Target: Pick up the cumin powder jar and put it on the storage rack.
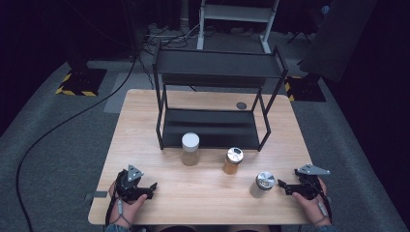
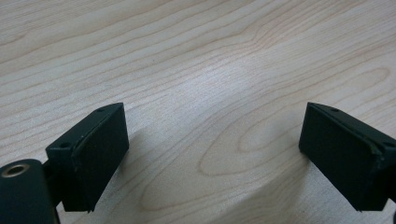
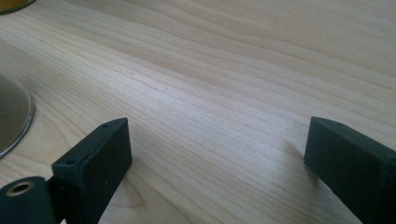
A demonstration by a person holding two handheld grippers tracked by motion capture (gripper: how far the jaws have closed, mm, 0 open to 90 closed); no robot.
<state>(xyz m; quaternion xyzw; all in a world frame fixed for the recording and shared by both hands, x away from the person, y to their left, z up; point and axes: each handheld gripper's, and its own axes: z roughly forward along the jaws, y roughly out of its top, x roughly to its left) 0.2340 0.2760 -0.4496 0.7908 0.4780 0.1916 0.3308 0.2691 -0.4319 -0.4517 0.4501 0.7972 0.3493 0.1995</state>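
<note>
Wooden bench [image 1: 208, 193] seen from above, with a black two-tier rack [image 1: 217, 96] standing on its far half. Three jars stand upright in a loose row near the rack's front edge, stepping toward the near right: a white-lidded jar [image 1: 190, 149] just in front of the rack's left part, an amber jar [image 1: 233, 161] with a metal lid to its right, and a silver-lidded jar [image 1: 263, 184] nearer still and farther right. The left tool [image 1: 151, 186] rests low over the near left corner of the bench, held in a hand [image 1: 126, 205]; its jaws stand wide apart with bare wood between them, and the white-lidded jar lies well apart, beyond and to its right. The right tool [image 1: 284, 185] is held in a hand [image 1: 312, 203] at the near right edge, its jaws likewise wide apart on nothing, pointing left toward the silver-lidded jar, which stands just beside its tips without touching. In the right gripper view the base of that jar shows at the left edge, clear of the jaws.
</note>
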